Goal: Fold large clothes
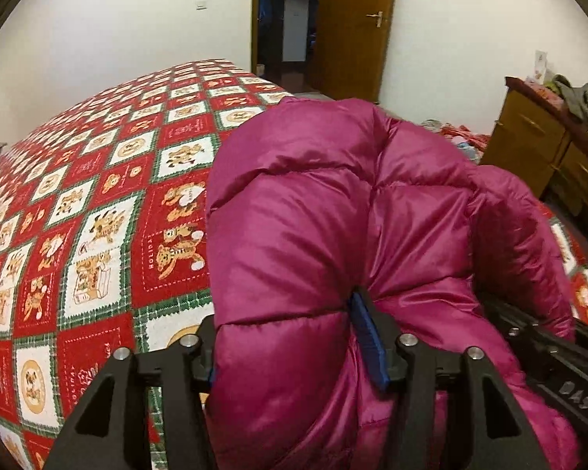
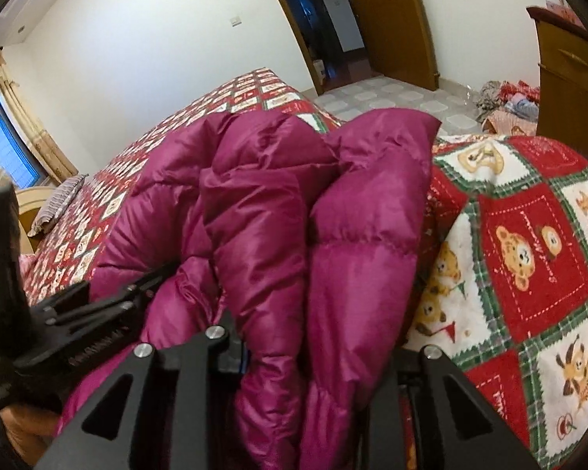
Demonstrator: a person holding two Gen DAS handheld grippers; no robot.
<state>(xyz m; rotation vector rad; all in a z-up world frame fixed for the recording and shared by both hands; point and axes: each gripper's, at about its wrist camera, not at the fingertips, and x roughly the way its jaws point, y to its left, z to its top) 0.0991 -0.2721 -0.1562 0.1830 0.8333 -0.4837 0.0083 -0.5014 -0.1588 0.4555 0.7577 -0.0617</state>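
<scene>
A magenta quilted down jacket is bunched up over the bed's red bear-print cover. My left gripper is shut on a thick fold of the jacket; its right blue pad presses into the fabric. My right gripper is shut on another bundle of the jacket, with the fabric bulging between its fingers. The right gripper also shows at the right edge of the left wrist view, and the left gripper at the left of the right wrist view. Both grip close together.
The bed cover spreads left and right of the jacket. A wooden dresser with piled clothes stands at the right. An open wooden door is beyond the bed. Clothes lie on the tiled floor. A striped pillow lies at the far left.
</scene>
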